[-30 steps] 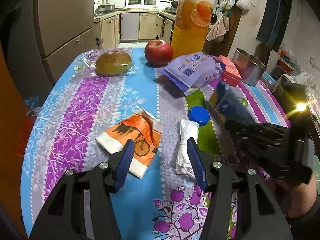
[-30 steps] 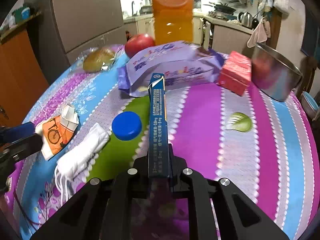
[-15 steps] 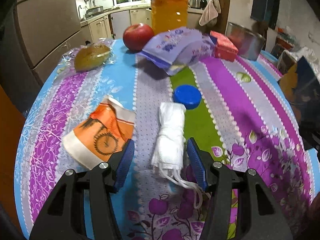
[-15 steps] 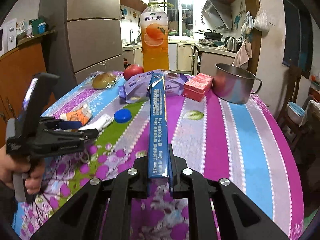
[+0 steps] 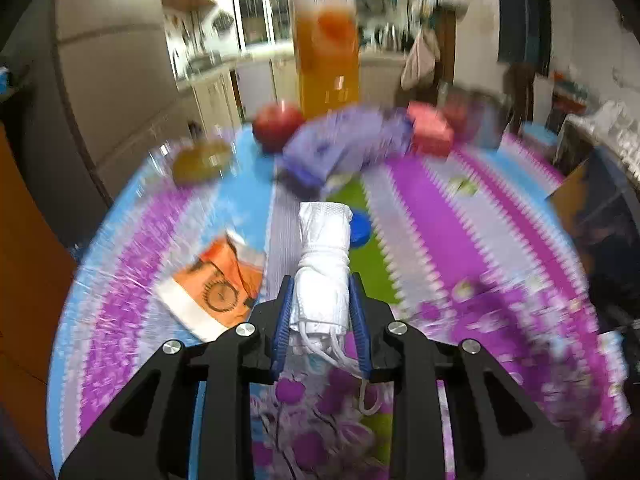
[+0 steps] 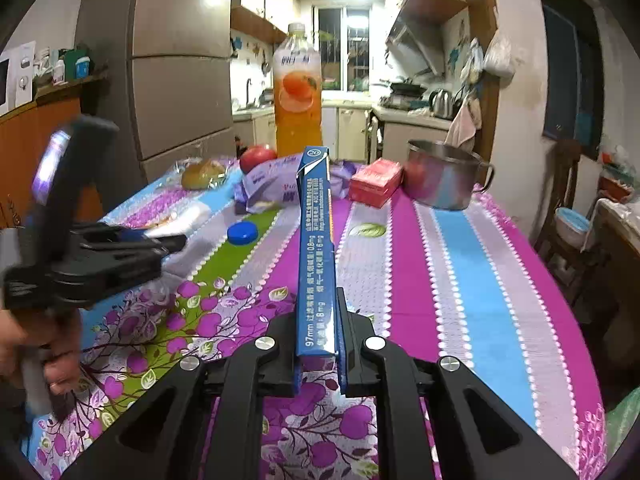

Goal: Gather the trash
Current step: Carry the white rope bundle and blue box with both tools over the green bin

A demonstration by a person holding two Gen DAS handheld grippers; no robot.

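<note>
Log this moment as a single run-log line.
left gripper: just closed on white mask | right gripper: shut on blue carton | stage: collecting

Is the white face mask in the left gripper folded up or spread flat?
Folded up: the white face mask is a narrow bundle wrapped by its own strap, pinched in the left gripper.

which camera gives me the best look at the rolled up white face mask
The left wrist view: the white face mask sits sharp and central, clamped between the left gripper jaws, which just closed on it. The right wrist view shows only a blurred white streak beyond that gripper.
</note>
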